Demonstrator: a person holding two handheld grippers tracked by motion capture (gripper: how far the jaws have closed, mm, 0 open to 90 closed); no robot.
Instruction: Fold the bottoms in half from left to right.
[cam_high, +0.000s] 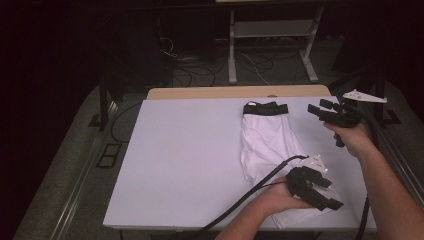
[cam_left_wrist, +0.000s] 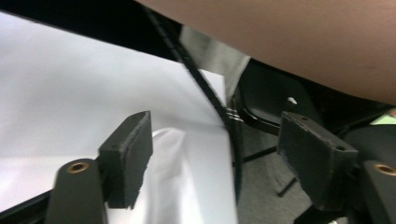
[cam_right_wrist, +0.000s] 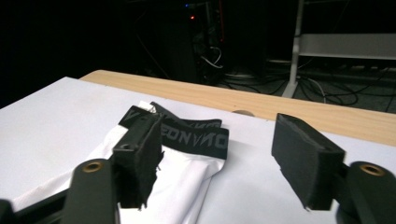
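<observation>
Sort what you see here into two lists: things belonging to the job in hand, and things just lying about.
In the job:
white shorts with black waistband
left tongs, open
right tongs, open

Lying about:
white metal stand
floor cables

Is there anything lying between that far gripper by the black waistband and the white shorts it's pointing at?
Nothing visible is. The right gripper, jaws open, looks straight at the white shorts and their black waistband, with bare white table top between. The left gripper sits at the shorts' near end, also open.
</observation>
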